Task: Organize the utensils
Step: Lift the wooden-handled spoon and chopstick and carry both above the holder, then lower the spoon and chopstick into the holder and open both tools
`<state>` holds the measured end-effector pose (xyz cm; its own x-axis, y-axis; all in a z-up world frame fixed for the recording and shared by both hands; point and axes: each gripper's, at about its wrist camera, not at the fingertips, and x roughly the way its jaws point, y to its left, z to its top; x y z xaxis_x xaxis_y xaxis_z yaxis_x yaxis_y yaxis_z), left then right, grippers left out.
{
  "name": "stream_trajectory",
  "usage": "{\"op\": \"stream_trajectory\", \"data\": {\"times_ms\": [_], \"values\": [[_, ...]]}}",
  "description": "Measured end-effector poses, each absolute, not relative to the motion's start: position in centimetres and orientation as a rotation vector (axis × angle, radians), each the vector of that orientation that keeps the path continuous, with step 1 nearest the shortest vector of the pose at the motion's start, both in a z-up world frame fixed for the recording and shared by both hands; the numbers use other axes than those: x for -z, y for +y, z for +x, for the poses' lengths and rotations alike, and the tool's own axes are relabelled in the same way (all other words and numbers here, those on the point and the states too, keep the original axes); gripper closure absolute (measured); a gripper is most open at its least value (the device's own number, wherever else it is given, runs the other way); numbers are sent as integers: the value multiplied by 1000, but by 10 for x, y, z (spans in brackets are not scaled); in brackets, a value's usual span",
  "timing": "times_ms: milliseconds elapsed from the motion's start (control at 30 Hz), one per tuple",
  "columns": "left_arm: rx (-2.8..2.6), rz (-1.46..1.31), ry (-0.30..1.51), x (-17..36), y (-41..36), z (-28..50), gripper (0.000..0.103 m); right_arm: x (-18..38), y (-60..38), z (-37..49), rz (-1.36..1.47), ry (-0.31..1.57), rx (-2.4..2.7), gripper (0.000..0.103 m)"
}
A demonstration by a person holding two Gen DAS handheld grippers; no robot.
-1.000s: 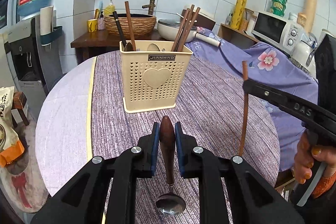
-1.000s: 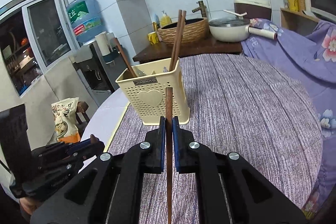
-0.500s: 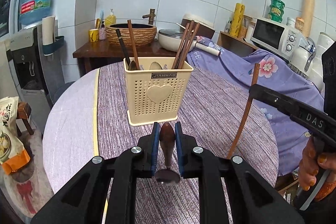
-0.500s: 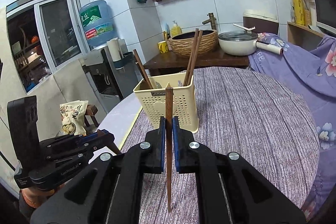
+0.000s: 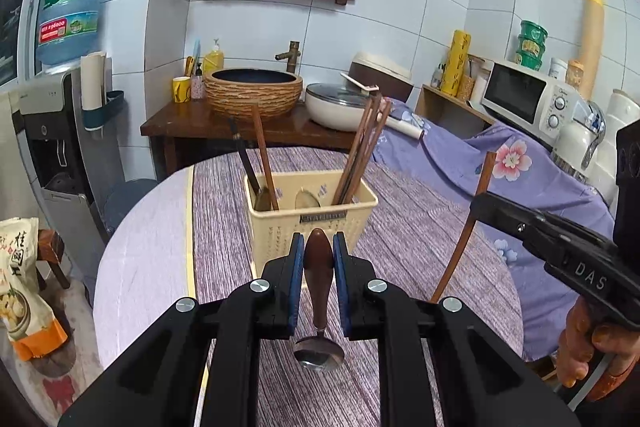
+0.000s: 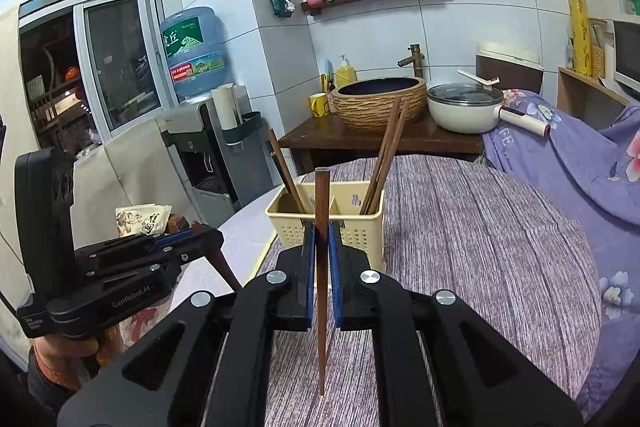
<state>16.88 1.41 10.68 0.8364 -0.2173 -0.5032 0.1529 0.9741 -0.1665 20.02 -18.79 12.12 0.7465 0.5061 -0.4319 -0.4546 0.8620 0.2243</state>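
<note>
A cream perforated utensil holder [image 5: 280, 231] [image 6: 362, 233] stands on the round table, holding several wooden chopsticks [image 5: 358, 157] [image 6: 386, 151] and spoons. My left gripper [image 5: 318, 251] is shut on a wooden-handled spoon [image 5: 319, 267], bowl hanging down, raised just in front of the holder. My right gripper [image 6: 322, 247] is shut on a single wooden chopstick [image 6: 321, 267], held upright above the table before the holder. The right gripper also shows in the left wrist view [image 5: 486, 205] with its chopstick [image 5: 472, 219]; the left gripper shows in the right wrist view [image 6: 200, 237].
The table carries a purple striped cloth [image 5: 420, 227]. Behind stand a wooden counter with a woven basin [image 5: 252, 93] and a white pot [image 5: 340, 107]. A water dispenser [image 5: 52, 131] is at the left, a microwave [image 5: 528, 99] at the right.
Both grippers have risen with their utensils. The holder now appears lower and nearer, and I look down into its top. Neither grip has changed.
</note>
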Motion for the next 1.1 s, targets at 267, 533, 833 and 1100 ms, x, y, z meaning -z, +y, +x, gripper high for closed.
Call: {"op": "stream_trajectory", "data": {"times_ms": [267,533,833,1100], "values": [[180,-161,450,-174,23,199,88,-177,-183,234,137,439,-531,96],[121,-159,390,-206,22,246,88,-241,-171,267,127,294,-463,96],[86,-150,447,-166,25,277,88,-215,-153,305,100,280,-391,96],[90,-132,504,-135,24,279,88,-177,-145,316,94,335,-392,95]]}}
